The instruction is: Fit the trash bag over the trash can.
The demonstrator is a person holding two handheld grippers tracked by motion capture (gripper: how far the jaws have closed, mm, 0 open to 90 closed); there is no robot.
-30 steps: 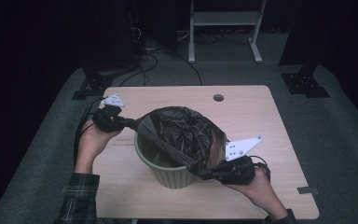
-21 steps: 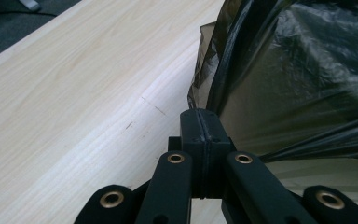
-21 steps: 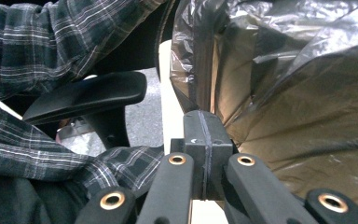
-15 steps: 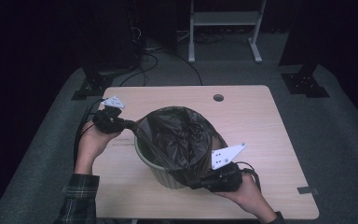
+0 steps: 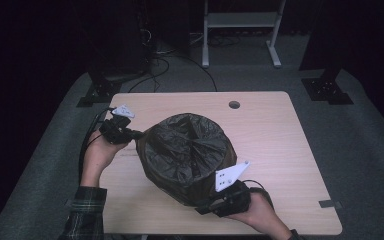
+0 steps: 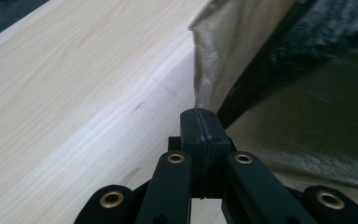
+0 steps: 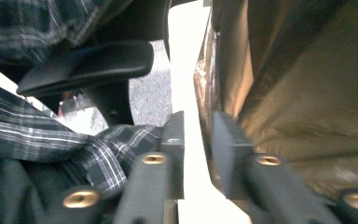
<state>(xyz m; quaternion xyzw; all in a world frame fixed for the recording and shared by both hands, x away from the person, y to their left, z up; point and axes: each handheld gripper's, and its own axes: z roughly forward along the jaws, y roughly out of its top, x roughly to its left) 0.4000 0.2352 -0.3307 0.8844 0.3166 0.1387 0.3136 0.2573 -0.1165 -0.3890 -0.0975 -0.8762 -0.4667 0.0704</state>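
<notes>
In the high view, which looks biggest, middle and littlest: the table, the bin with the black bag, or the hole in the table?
1. table
2. bin with the black bag
3. hole in the table

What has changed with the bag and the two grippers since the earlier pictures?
The black bin bag now hangs down over the bin, hiding its green wall. The right gripper came lower along the near side; its jaws have just opened, the bag's edge between them. The left gripper stayed shut on the bag.

I see a pale wooden table (image 5: 280, 135) with a round cable hole (image 5: 234, 105), a white metal stand (image 5: 240, 30) behind it.
</notes>
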